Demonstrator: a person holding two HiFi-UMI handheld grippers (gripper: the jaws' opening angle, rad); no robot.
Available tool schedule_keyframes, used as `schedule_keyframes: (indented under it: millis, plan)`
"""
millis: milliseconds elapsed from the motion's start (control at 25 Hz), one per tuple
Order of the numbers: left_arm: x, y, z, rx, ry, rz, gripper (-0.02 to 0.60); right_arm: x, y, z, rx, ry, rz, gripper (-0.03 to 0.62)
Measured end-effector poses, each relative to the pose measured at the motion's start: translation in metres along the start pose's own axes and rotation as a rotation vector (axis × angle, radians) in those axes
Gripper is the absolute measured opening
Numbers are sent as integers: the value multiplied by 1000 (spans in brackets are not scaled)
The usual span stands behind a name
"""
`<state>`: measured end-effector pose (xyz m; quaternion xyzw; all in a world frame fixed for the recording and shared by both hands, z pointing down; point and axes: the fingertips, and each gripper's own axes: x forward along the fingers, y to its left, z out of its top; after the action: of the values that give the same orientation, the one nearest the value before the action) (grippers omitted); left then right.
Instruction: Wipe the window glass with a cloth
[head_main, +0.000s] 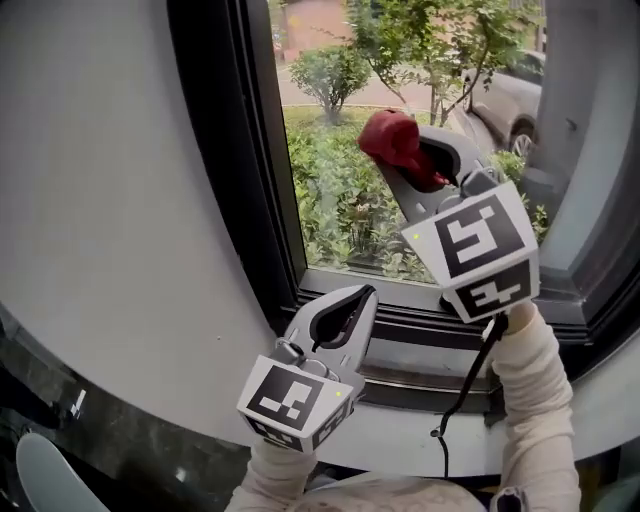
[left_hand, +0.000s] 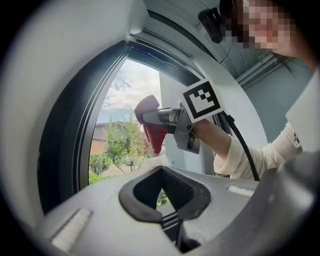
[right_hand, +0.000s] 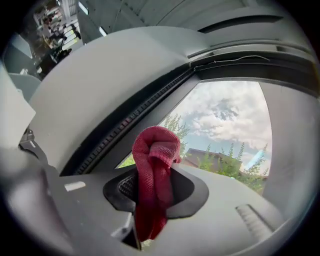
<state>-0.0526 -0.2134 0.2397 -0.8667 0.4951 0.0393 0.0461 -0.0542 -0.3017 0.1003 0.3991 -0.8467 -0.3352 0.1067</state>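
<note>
**Clearance around the window opening, head view.**

The clear window glass (head_main: 330, 170) forms the open working area at upper centre, and its left strip, above the left gripper (head_main: 366, 294), is unobstructed. Passage is bounded at left by the black upright frame member (head_main: 225, 150) and the curved grey wall (head_main: 100, 200), below by the black bottom rail (head_main: 400, 322), and at right by the grey pillar (head_main: 590, 110). The right gripper (head_main: 410, 150), clamped on a bunched red cloth (head_main: 390, 135), occupies the pane's centre-right. The left gripper, jaws closed on nothing, sits just before the bottom rail at lower centre. A black cable (head_main: 478, 365) hangs across the pale sill (head_main: 400, 430) at lower right.
</note>
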Motion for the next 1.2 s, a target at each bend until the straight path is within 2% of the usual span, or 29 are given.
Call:
schedule_keyframes:
  millis: [120, 240, 360, 520, 680, 840, 1040, 1200]
  plan:
    - [14, 16, 14, 22, -12, -10, 0, 17, -19, 6, -59, 55, -77, 121]
    - [26, 29, 24, 34, -19, -14, 0, 22, -16, 1, -95, 83, -110, 120]
    - [31, 39, 28, 41, -31, -24, 0, 23, 6, -15, -139, 108, -103, 118]
    - [35, 55, 21, 2, -15, -29, 0, 26, 36, -47, -177, 159, -76, 118]
    - [40, 64, 16, -38, -27, -54, 0, 30, 42, -57, -221, 158, -113, 118]
    - [44, 71, 14, -54, -54, -69, 0, 38, 29, -41, -239, 122, -94, 123]
    - [53, 69, 14, -75, -55, -87, 0, 40, -9, 0, -266, 65, -136, 123]
    - [62, 67, 28, -93, -51, -101, 0, 41, -43, 35, -281, 46, -149, 124]
